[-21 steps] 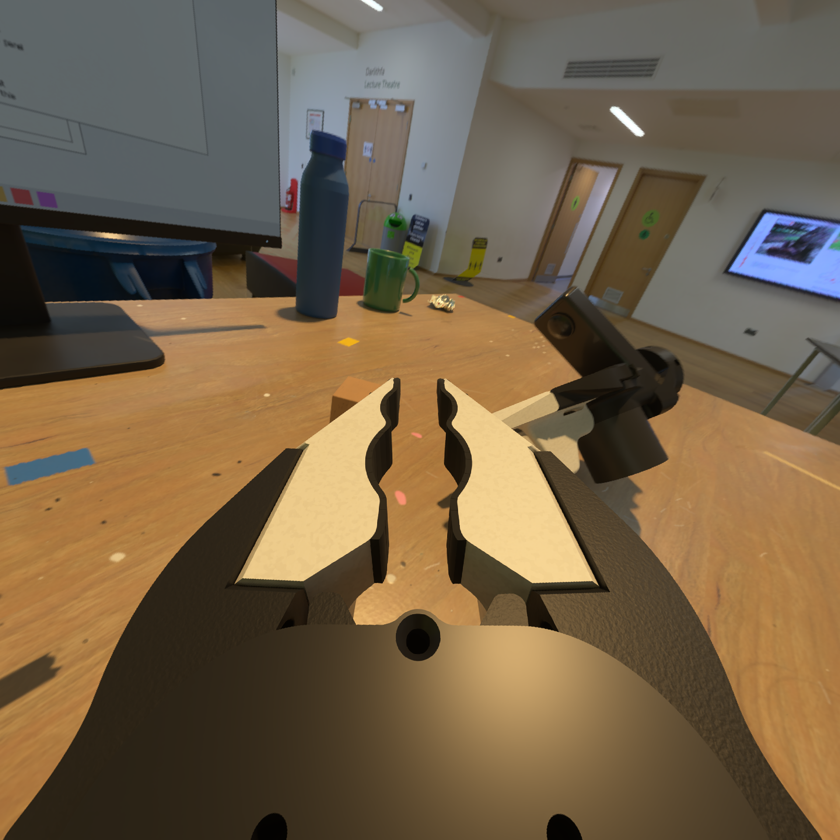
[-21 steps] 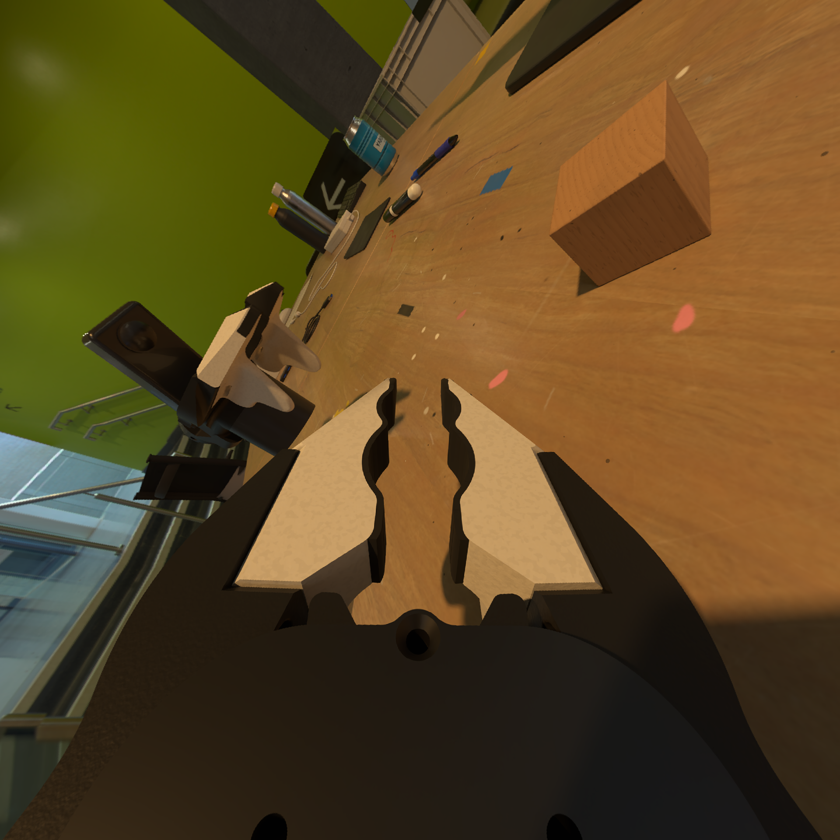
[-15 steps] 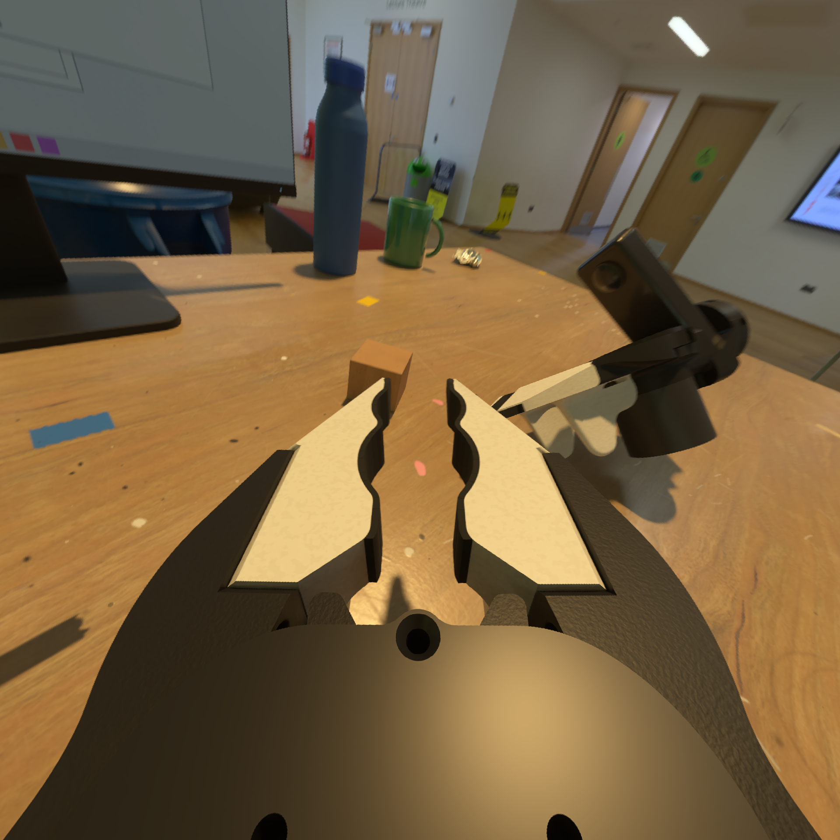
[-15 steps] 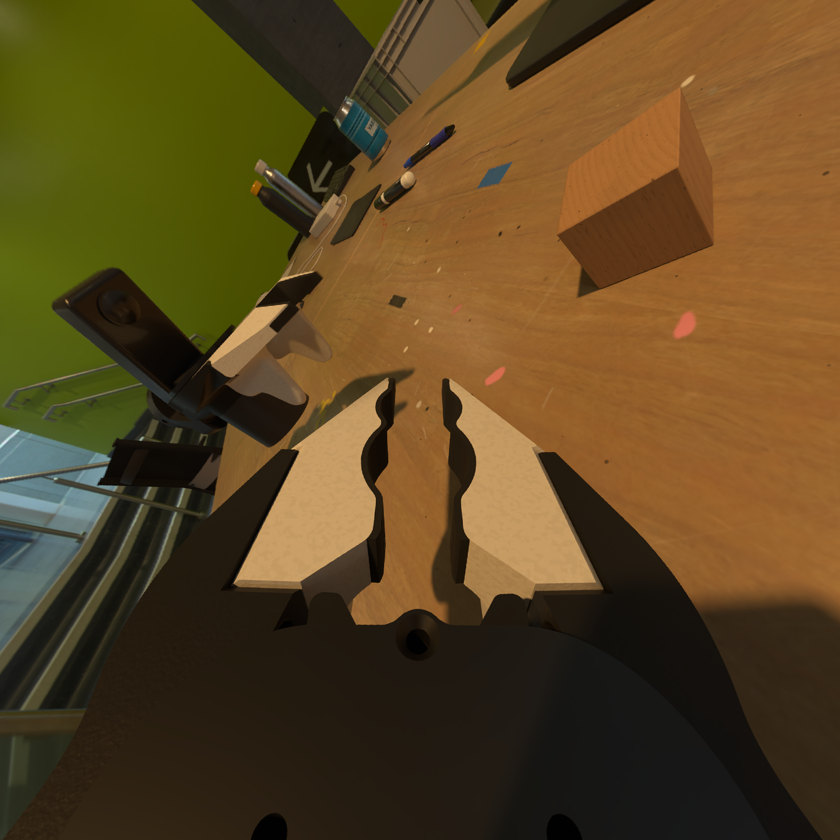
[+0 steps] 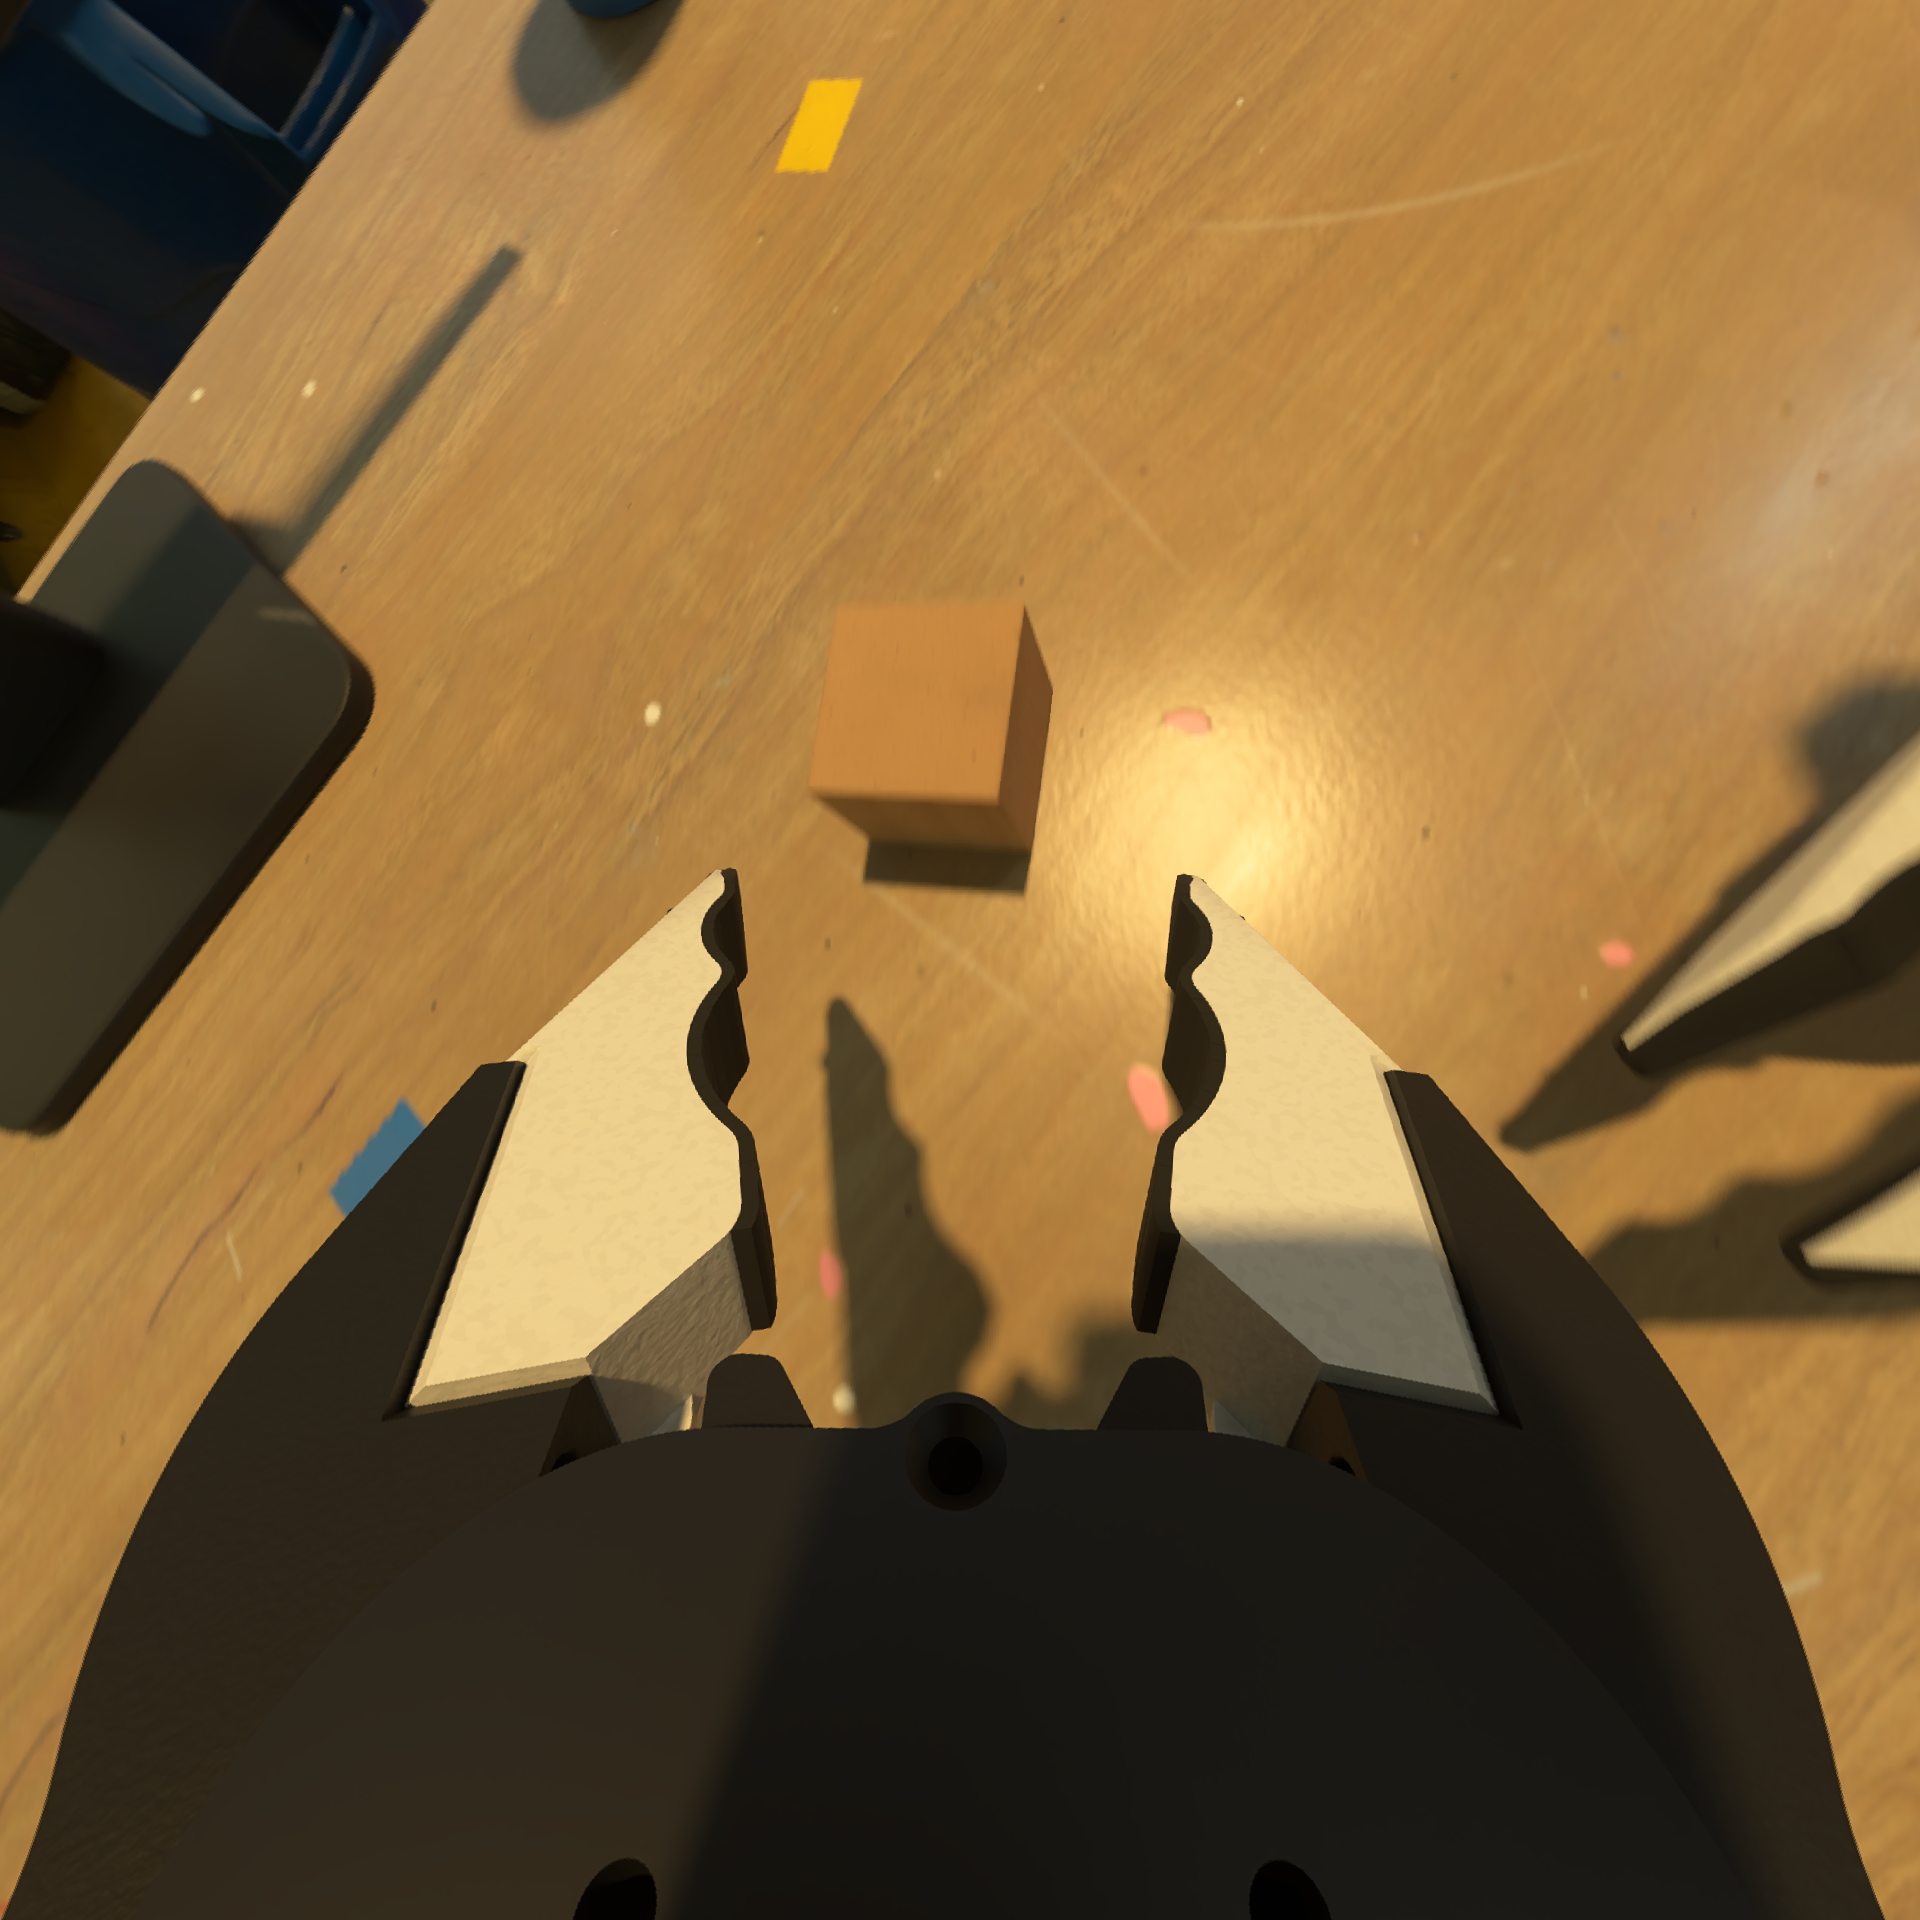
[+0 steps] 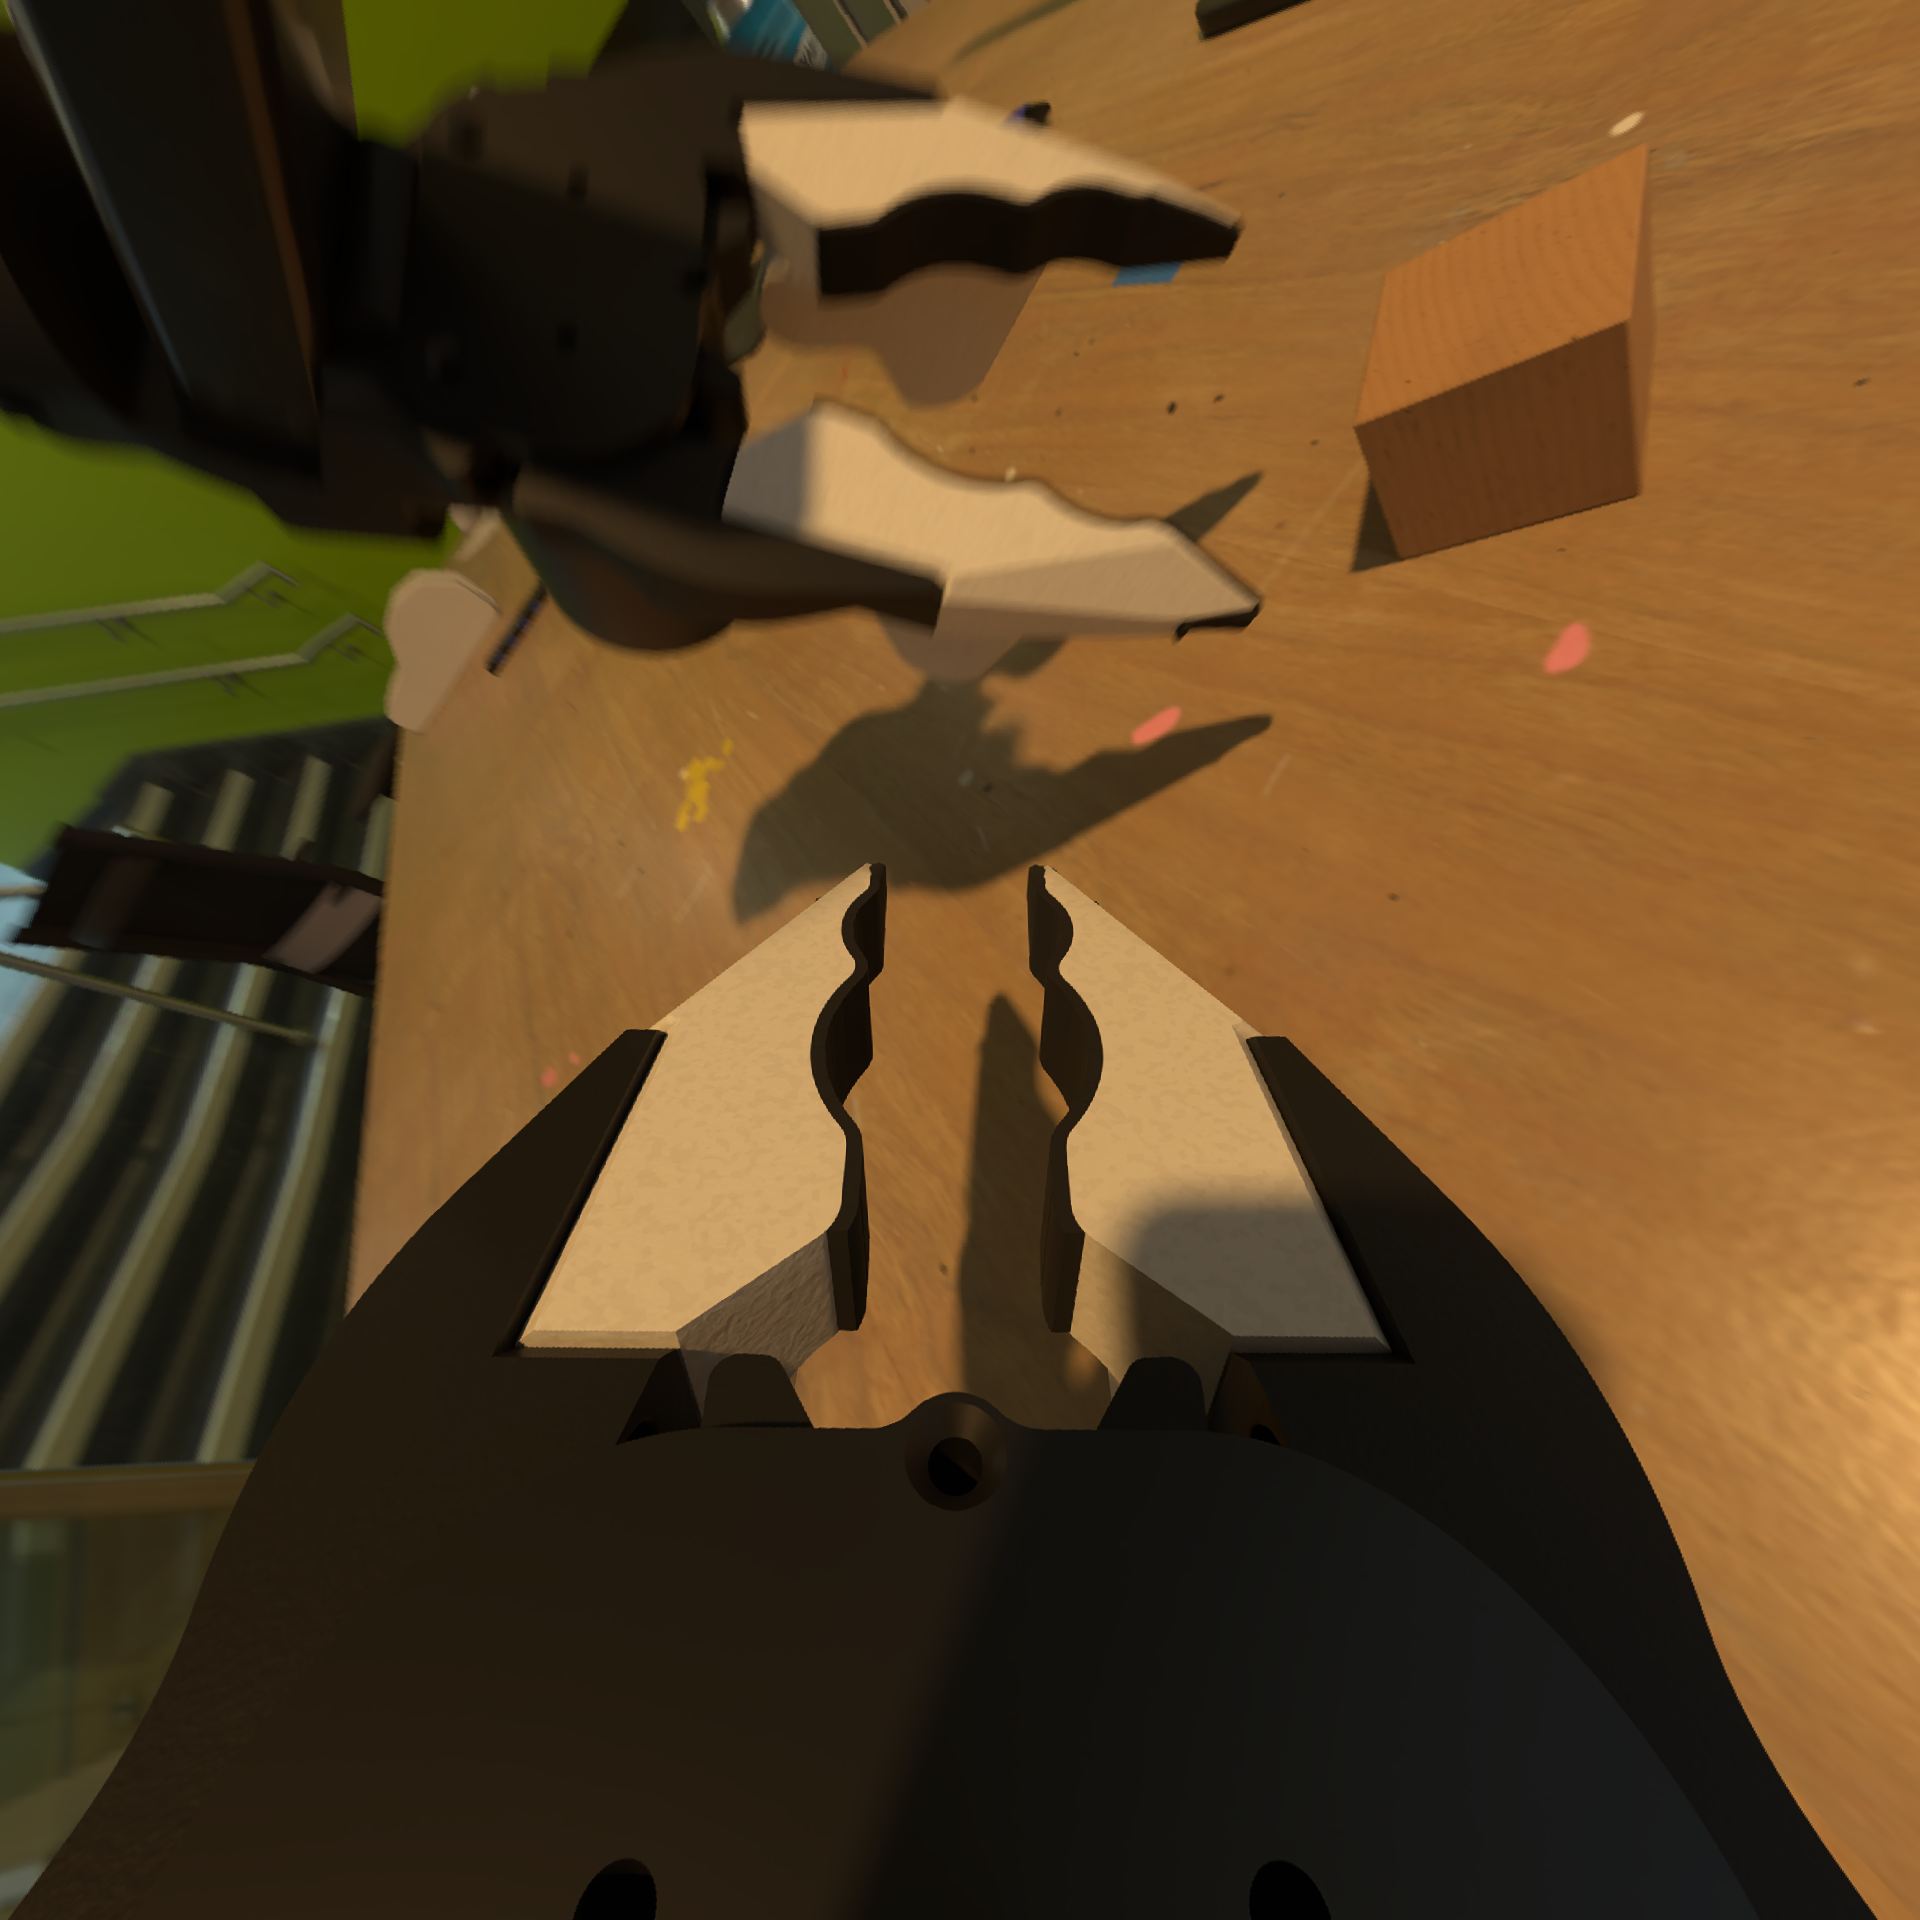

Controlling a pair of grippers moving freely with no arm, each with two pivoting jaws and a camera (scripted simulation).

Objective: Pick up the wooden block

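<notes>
The wooden block [image 5: 925, 717], a small brown cube, stands on the wooden table [image 5: 1351, 416]. My left gripper [image 5: 954, 878] is open wide and empty. It looks down at the block, which lies just beyond its fingertips and in line with the gap. My right gripper [image 6: 956, 868] is empty, with its jaws a narrow gap apart, low over the table. In the right wrist view the block [image 6: 1507, 353] is at the upper right, and the left gripper [image 6: 1247, 416] hovers to its left. Two right gripper fingers [image 5: 1787, 945] show at the right edge of the left wrist view.
A dark monitor base [image 5: 156, 758] lies at the left near the table edge. Yellow tape [image 5: 821, 125] and blue tape [image 5: 374, 1153] mark the tabletop. A green wall [image 6: 156, 488] and railings lie beyond the table's edge.
My left gripper has risen, tipped downward over the block and opened wide. My right gripper's jaws have parted only slightly, and the left gripper now looms much closer in its view.
</notes>
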